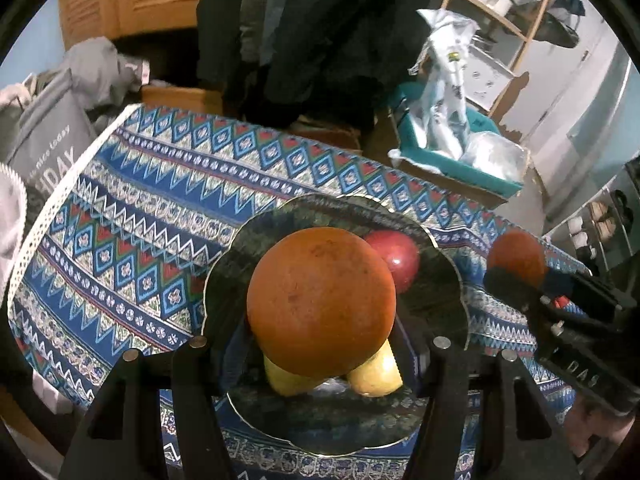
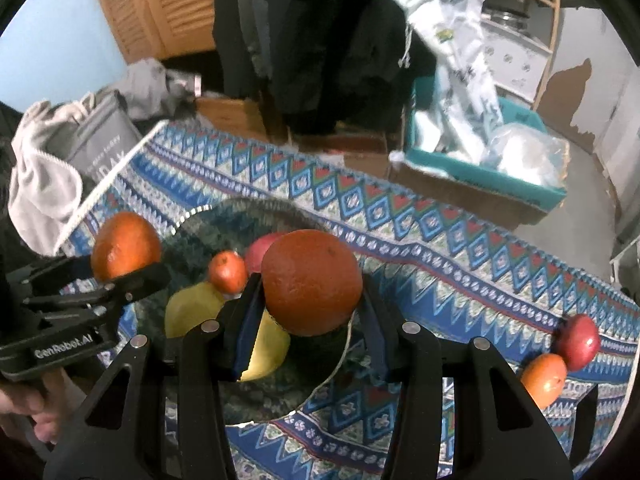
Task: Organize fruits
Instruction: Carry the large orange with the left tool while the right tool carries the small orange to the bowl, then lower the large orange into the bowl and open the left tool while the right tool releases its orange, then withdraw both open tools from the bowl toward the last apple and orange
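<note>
Dark green and marbled, with a scalloped pale rim, the plate (image 1: 436,300) sits on the desk's blue patterned cloth (image 1: 132,216), directly beneath both grippers. The left gripper (image 1: 320,344) pinches a large orange (image 1: 320,300) between its jaws, held above the plate; under that fruit lie two yellow fruits (image 1: 376,376), and just beyond it a red apple (image 1: 396,256) rests in the plate. The right gripper (image 2: 312,320) likewise has its jaws pressed on a second orange (image 2: 312,280), which hangs over the plate's right rim. From the right wrist view, the plate (image 2: 256,216) also holds a small tangerine (image 2: 227,272) to the left of those jaws, beside the yellow fruits (image 2: 192,308) and the partly hidden red apple (image 2: 260,250). Well to the right of the right jaws, outside the plate, a red fruit (image 2: 579,342) and an orange fruit (image 2: 544,378) lie touching each other on the cloth. Beyond the desk's far edge, a teal box (image 2: 480,176) holds white plastic bags (image 2: 456,60).
</note>
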Demonstrator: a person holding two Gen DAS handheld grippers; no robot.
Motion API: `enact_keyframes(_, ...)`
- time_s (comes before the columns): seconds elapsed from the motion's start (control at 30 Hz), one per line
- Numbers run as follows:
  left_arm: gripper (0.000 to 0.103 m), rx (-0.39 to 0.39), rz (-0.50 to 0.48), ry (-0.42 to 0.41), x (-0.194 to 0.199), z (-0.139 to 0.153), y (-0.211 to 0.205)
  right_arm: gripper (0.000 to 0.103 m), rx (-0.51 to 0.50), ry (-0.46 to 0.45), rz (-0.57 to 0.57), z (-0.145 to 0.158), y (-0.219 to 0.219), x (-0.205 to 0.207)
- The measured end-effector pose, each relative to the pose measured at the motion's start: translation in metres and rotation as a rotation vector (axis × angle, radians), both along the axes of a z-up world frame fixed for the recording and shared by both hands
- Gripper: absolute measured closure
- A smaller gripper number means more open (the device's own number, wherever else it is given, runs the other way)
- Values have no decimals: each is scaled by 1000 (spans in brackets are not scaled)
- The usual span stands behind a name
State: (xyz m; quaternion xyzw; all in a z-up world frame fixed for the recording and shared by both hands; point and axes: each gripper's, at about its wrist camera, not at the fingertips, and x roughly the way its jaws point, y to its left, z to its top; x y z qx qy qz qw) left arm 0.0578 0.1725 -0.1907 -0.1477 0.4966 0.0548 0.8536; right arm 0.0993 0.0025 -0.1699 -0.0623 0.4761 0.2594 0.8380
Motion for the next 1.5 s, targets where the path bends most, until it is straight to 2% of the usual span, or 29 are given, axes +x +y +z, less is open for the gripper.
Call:
enact_keyframes(0.37, 39, -7, 19, 50, 8, -19, 9, 57, -62, 65, 39, -34, 17, 1)
enact_keyframes(0.5, 39, -27, 24, 71, 9, -26, 10, 57, -67, 77, 37, -38, 18, 2)
enact_keyframes(0.83, 38, -19, 36, 143, 12, -44, 12, 56, -66, 87, 38, -40, 18, 2)
enact_keyframes(0.97, 36, 12, 48, 132, 11, -41, 13, 48, -51, 79, 34, -36, 17, 2)
enact_keyframes(1.03, 33, 13, 44, 119, 11, -38, 13, 48, -43, 76, 30, -34, 15, 2)
enact_keyframes(1.5, 33, 39, 8, 60, 5, -12, -4, 48, -27, 27, -28, -15, -8, 1)
